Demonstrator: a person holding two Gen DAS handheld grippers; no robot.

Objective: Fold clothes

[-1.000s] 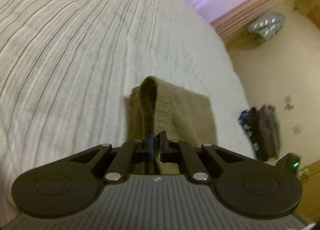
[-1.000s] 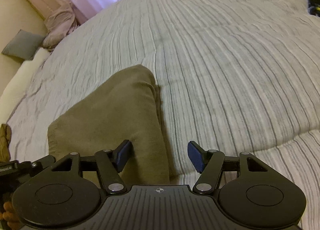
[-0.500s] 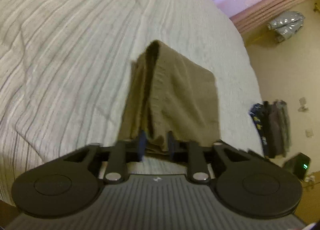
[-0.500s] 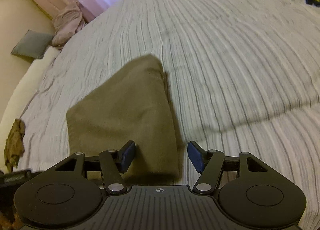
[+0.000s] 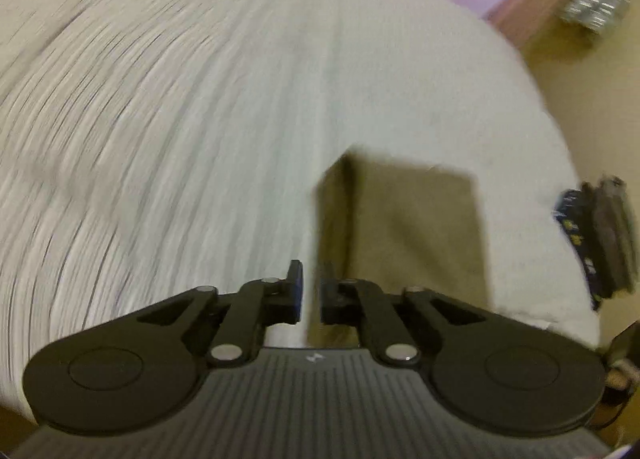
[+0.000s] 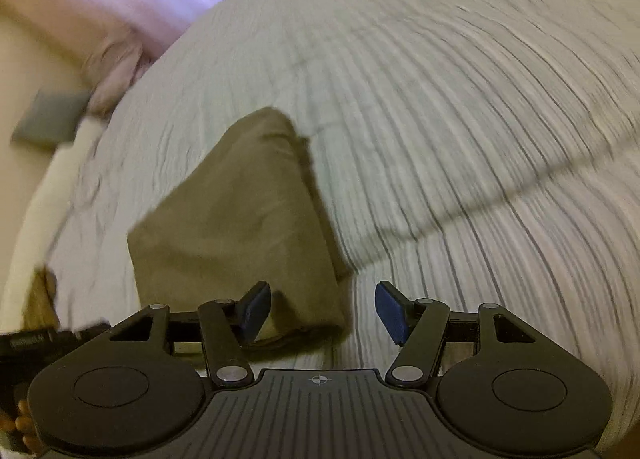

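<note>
Olive folded garment is lying flat on the striped bedspread, lower right of centre in the left wrist view. Left claw is sitting at lower centre of the frame, jaws parted by a narrow gap with nothing between them, so released. The garment's near left edge is showing just beyond and right of that gap, the right finger overlapping it in the frame; cannot tell if it is touching the cloth.

In the right wrist view, the same garment is lying centre-left, tapering toward the upper middle. Right claw is spread wide, blue pads empty, hovering over the garment's near right corner: left pad over cloth, right pad over bare bedspread.

Both frames are motion-blurred. Dark clothes are sitting at the right edge of the left view, off the bed.
</note>
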